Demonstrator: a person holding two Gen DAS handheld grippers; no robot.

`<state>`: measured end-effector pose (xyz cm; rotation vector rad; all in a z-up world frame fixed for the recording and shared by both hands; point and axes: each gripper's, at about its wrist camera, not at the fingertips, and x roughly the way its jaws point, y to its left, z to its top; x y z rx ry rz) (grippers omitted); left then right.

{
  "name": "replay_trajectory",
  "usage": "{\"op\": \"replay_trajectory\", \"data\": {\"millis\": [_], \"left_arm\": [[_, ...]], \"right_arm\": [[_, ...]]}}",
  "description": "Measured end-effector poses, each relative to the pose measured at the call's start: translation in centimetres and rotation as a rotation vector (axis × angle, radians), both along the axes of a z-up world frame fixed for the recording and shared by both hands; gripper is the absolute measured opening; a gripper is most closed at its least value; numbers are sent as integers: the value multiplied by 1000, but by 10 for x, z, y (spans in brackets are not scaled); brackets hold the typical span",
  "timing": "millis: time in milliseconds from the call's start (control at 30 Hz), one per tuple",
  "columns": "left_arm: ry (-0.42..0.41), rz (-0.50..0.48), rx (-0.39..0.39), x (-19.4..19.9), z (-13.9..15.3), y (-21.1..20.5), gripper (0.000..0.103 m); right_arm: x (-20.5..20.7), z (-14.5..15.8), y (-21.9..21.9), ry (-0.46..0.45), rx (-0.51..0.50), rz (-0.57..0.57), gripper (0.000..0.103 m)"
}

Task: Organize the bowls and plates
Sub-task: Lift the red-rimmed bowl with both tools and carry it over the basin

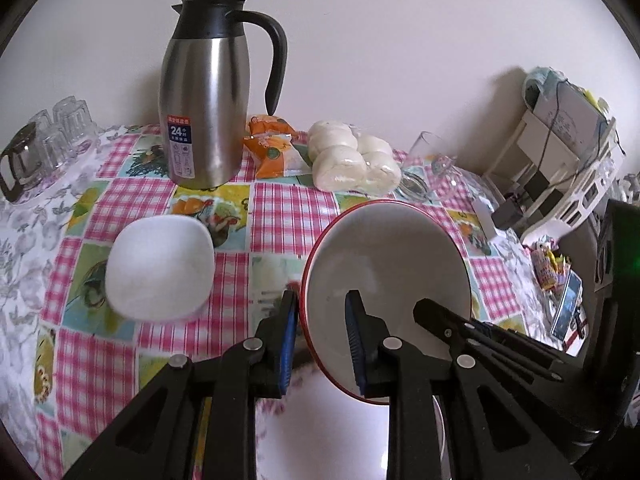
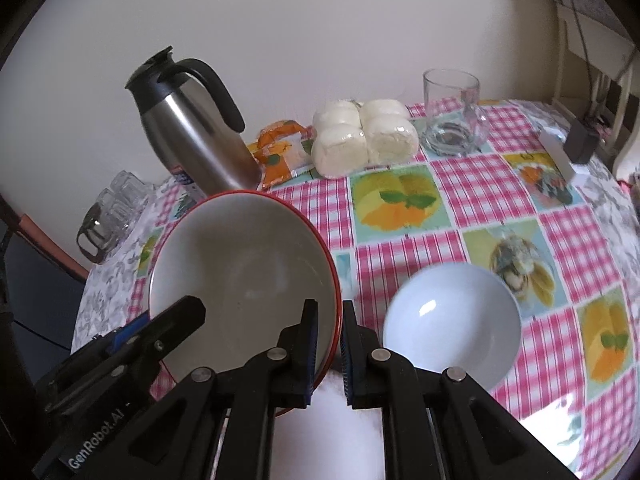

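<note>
Item: glossy red-rimmed bowl point(image 1: 384, 264), tilted above the checked tablecloth point(image 1: 280, 200), my left tongs point(image 1: 320, 332) and right tongs point(image 2: 329, 344) each clamping its rim; smooth white bowl point(image 2: 452, 320) at four o'clock.

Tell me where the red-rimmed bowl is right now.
The red-rimmed bowl is held tilted above the checked tablecloth, with the left gripper and right gripper each clamped on its rim; a plain white bowl sits just beside it.
</note>
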<state>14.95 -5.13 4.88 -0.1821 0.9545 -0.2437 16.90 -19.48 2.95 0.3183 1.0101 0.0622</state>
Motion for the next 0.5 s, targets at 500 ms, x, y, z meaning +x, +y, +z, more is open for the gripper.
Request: {"op": "replay_trajectory", "data": {"millis": [500], "left_arm": [[122, -20, 22, -70, -20, -8, 25]], "right_arm": [[-84, -26, -1, 98, 22, 0, 11]]}}
